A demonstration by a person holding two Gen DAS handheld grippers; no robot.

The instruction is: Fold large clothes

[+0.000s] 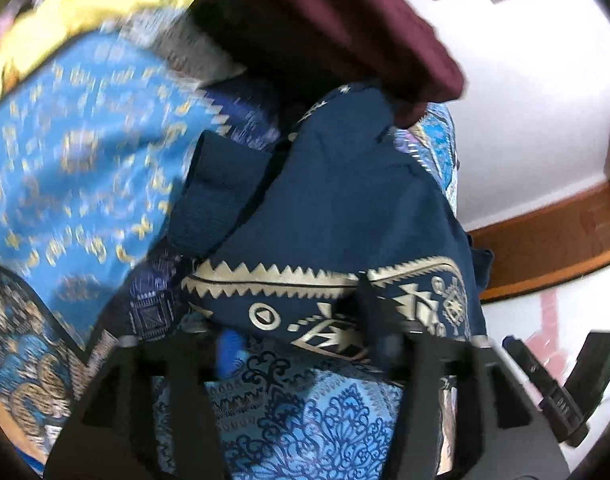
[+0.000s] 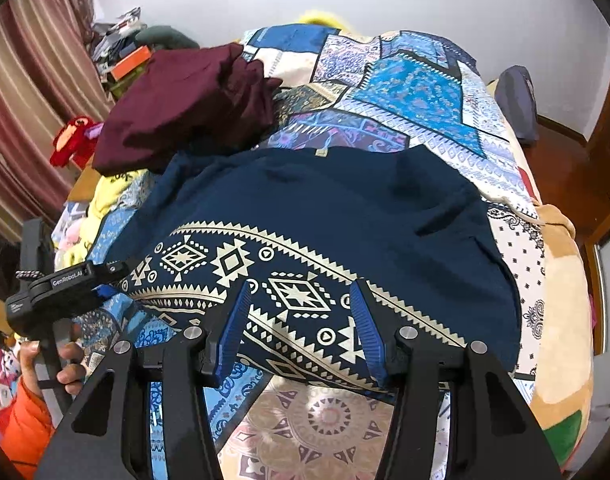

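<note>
A navy garment (image 2: 325, 208) with a cream geometric band lies spread on the patchwork bedspread (image 2: 417, 92). My right gripper (image 2: 305, 320) is open, its blue pads (image 2: 237, 320) wide apart just above the patterned hem. My left gripper (image 2: 105, 276) shows in the right wrist view at the garment's left hem corner. In the left wrist view the navy garment (image 1: 337, 200) drapes over the left gripper (image 1: 305, 344); the fingers are hidden by cloth and blur, so its state is unclear.
A crumpled maroon garment (image 2: 185, 108) lies on the bed behind the navy one, also in the left wrist view (image 1: 345, 32). A yellow cloth (image 2: 113, 196) and a red plush toy (image 2: 73, 140) sit at the left. A dark pillow (image 2: 517, 100) lies far right. White wall behind.
</note>
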